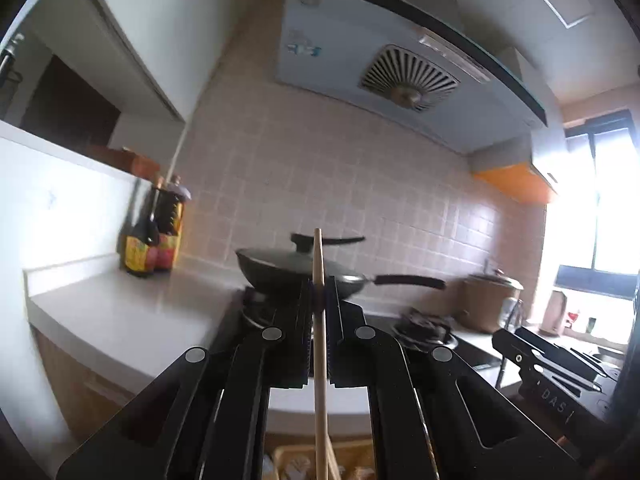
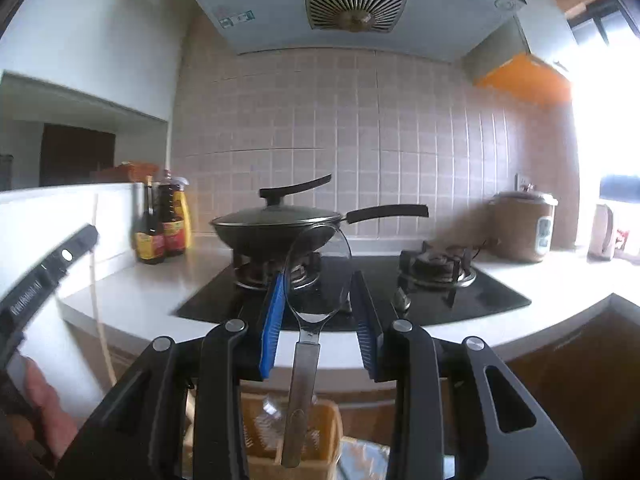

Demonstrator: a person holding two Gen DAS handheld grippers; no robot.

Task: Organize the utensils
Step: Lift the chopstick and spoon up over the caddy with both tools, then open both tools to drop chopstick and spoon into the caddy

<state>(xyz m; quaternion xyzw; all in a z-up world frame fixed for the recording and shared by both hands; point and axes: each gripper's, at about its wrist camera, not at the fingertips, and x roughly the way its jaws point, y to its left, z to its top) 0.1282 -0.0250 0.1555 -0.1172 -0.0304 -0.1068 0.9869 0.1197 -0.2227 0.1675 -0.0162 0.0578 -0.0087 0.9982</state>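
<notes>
My left gripper (image 1: 319, 300) is shut on a wooden chopstick (image 1: 319, 344) that stands upright between the jaws, its tip above the fingertips and its lower end near a woven basket (image 1: 288, 464) below. My right gripper (image 2: 318, 288) holds a metal spoon (image 2: 306, 360), bowl up between the blue pads (image 2: 272, 328), handle hanging down over a woven utensil basket (image 2: 320, 420). The left pad touches the spoon's bowl; the right pad stands just off it. The left gripper (image 2: 44, 276) and the chopstick (image 2: 98, 288) show at the left of the right wrist view. The right gripper (image 1: 560, 364) shows at the right of the left wrist view.
A lidded black wok (image 2: 276, 220) sits on the left burner of a gas hob (image 2: 496, 300). Sauce bottles (image 2: 162, 224) stand on the white counter (image 2: 132, 296) at left. A rice cooker (image 2: 524, 224) stands at right. A range hood (image 2: 356, 4) hangs overhead.
</notes>
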